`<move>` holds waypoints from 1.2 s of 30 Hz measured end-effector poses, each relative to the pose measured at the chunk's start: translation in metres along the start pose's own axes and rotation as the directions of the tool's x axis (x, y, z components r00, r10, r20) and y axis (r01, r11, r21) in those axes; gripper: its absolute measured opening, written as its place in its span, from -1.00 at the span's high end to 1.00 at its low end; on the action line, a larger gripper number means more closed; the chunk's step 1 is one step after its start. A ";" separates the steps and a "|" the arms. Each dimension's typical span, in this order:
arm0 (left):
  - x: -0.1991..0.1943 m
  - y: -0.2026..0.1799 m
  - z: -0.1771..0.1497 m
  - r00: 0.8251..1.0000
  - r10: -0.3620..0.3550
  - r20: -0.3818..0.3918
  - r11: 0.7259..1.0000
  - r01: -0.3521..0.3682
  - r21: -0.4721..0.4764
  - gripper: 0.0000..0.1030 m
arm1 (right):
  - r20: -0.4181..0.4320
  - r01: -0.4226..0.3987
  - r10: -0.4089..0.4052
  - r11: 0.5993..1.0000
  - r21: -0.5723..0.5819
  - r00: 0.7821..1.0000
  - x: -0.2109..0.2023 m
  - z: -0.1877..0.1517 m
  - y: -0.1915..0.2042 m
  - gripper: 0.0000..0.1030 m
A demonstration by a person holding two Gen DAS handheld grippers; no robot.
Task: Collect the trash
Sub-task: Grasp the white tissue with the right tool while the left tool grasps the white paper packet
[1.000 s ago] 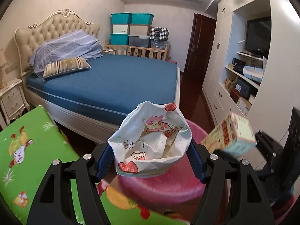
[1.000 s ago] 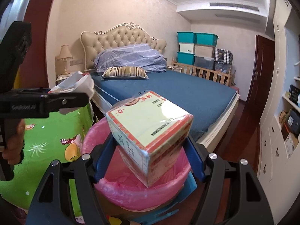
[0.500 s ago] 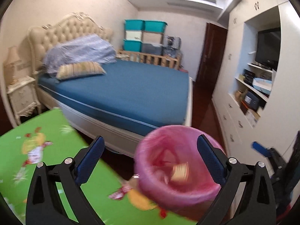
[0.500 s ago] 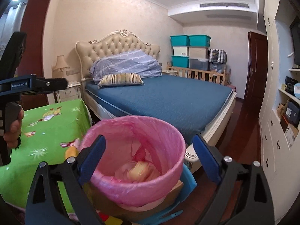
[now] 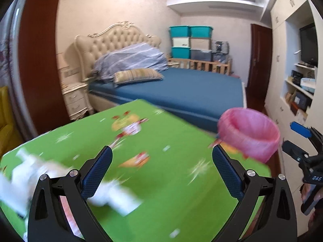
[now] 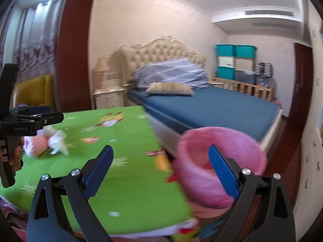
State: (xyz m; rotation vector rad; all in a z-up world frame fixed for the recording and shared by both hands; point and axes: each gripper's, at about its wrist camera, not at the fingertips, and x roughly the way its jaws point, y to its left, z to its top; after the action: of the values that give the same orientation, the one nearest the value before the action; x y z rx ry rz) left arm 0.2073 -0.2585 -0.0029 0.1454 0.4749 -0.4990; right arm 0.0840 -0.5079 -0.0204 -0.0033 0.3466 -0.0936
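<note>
**Both grippers empty and wide over the green table, bin at the right edge**

The left gripper (image 5: 162, 173) points slightly downward over the green cartoon-print table (image 5: 165, 191). Its blue pads (image 5: 97, 173) stand far apart with nothing between them. The picture is smeared by motion. Just beyond and to the left of its left finger lies a blurred heap of white crumpled trash (image 5: 40, 173) on the tabletop, near the near-left corner; the finger partly covers it, and whether they touch cannot be told.

The pink-lined trash bin (image 5: 249, 134) stands off the table's right edge, between the table and the blue bed (image 5: 181, 88). From the left wrist view only its rim and liner show, not its contents.

The right gripper (image 6: 161, 171) also tilts a little downward, its jaws spread wide and empty. Its left finger is over the table (image 6: 125, 177), its right finger in front of the trash bin (image 6: 201, 173), which sits close below and to the right. Something pale and reddish lies inside the bin, too blurred to name.

In the right wrist view the left gripper (image 6: 46, 115) appears at the far left, seen from the side and held level above the table, with a person's hand (image 6: 14, 157) wrapped around its handle. Just beside and below its tip lie white crumpled paper (image 6: 58, 143) and an orange netted wrapper (image 6: 39, 148) touching each other on the table's left part, well apart from the bin.

Both sets of jaws have just been opening, with nothing left between them.
</note>
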 end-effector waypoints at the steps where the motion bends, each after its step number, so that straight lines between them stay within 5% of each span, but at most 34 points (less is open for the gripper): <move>1: -0.009 0.012 -0.009 1.000 0.019 -0.004 1.000 -0.019 -0.004 -0.82 | -0.006 -0.006 0.005 1.000 -0.011 1.000 0.004 -0.001 0.014 -0.79; 11: -0.090 0.120 -0.091 0.975 0.215 -0.055 0.969 -0.220 -0.112 -0.82 | -0.136 -0.194 0.180 0.977 -0.094 0.974 0.034 -0.019 0.152 -0.79; 18: -0.141 0.201 -0.148 0.914 0.384 -0.134 0.892 -0.404 -0.204 -0.82 | -0.211 -0.275 0.254 0.958 -0.075 0.944 0.048 -0.021 0.200 -0.79; 24: -0.166 0.249 -0.175 0.856 0.488 -0.172 0.822 -0.517 -0.238 -0.82 | -0.227 -0.268 0.228 0.949 -0.166 0.947 0.066 -0.013 0.230 -0.79; 36: -0.167 0.262 -0.165 0.865 0.468 -0.183 0.822 -0.502 -0.268 -0.82 | -0.342 -0.293 0.222 0.941 -0.172 0.913 0.156 0.017 0.255 -0.68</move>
State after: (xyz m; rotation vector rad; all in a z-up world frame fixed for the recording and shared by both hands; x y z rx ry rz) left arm 0.1406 0.0811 -0.0645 -0.0103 0.5946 0.0931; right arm 0.2591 -0.2683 -0.0624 -0.1630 0.6769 0.2119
